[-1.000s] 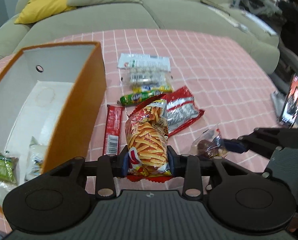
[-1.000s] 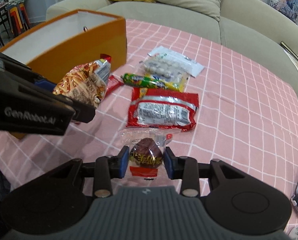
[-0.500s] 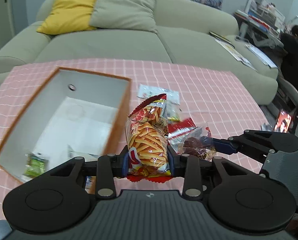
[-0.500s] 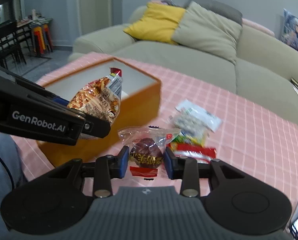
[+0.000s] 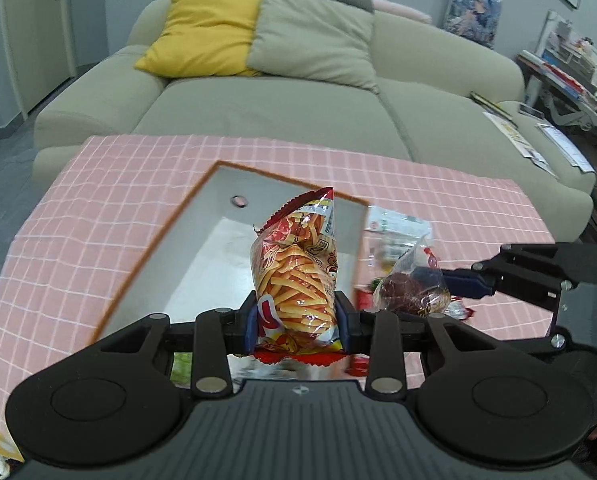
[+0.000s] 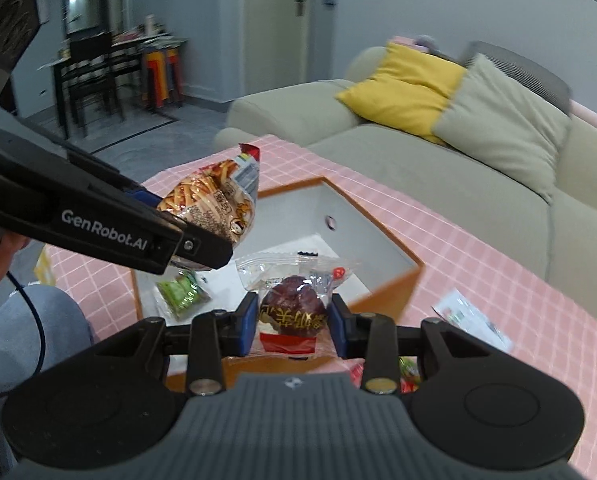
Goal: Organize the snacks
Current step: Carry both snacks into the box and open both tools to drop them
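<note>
My left gripper is shut on an orange bag of fry-shaped chips, held upright in the air over the orange box with a white inside. The same chip bag shows in the right wrist view, clamped in the left gripper. My right gripper is shut on a clear packet with a dark brown sweet, above the box's near corner. That packet hangs to the right of the chips in the left wrist view. A green snack packet lies inside the box.
The box stands on a table with a pink checked cloth. Loose snack packets lie right of the box, one white pack near the table edge. A beige sofa with cushions lies beyond. A person's knee is at lower left.
Both grippers have risen and swung left with their snacks, from above the loose pile to over the box. The table has dropped farther below.
</note>
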`<state>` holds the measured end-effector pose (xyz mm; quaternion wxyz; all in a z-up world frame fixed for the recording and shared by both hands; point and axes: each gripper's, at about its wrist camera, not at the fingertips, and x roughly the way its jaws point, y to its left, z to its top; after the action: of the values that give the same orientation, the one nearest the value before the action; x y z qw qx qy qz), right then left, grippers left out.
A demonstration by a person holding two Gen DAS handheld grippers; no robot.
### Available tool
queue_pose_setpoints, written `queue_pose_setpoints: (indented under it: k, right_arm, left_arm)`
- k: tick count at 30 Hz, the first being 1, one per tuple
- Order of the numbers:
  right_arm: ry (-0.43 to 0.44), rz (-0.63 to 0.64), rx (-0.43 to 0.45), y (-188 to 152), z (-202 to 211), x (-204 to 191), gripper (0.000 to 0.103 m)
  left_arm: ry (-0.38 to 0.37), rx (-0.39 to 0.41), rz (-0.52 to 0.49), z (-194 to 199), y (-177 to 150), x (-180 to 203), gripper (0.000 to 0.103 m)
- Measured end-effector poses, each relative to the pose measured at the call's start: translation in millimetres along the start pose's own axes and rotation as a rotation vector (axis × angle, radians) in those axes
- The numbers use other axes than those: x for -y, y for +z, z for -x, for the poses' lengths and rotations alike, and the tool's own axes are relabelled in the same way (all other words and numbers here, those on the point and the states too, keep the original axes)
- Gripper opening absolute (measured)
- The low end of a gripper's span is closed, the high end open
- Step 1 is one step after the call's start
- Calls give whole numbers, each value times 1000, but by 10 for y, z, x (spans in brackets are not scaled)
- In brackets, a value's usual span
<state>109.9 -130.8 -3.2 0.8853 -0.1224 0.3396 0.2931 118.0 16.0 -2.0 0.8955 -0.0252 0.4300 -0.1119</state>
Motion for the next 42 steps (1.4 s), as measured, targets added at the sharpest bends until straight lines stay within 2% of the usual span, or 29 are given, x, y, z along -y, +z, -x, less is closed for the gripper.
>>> queue_pose_setpoints:
  k: [7,10,19,23,27,37,42]
  right_arm:
    - [70,57,-122,314,-550,-83,34]
    - [70,89,-166,387,-785,-124,34]
    - [61,185,-318,417,-1354,-59,34]
    - [72,239,-375,394,-1547,-76,34]
    - [117,261,-435,369,-1747,-52,34]
    - [130,297,-567,274,-2184,-39,35]
    - [182,308,-629,163,-2241,-51,35]
  left_arm:
    - [46,-100,13,-216,61,-353,41]
    - [35,-138,23,-340,64,-448,41]
    - [-26,-329,109,-922,-1,-627,41]
    - [-18,-401,137,-1120,-48,-680,41]
    - [-11,-468,163,-1294,-86,-737,41]
    - [8,-572,174,-1590,-123,-808,42]
    - [8,-586,159,-1635,-99,-812,42]
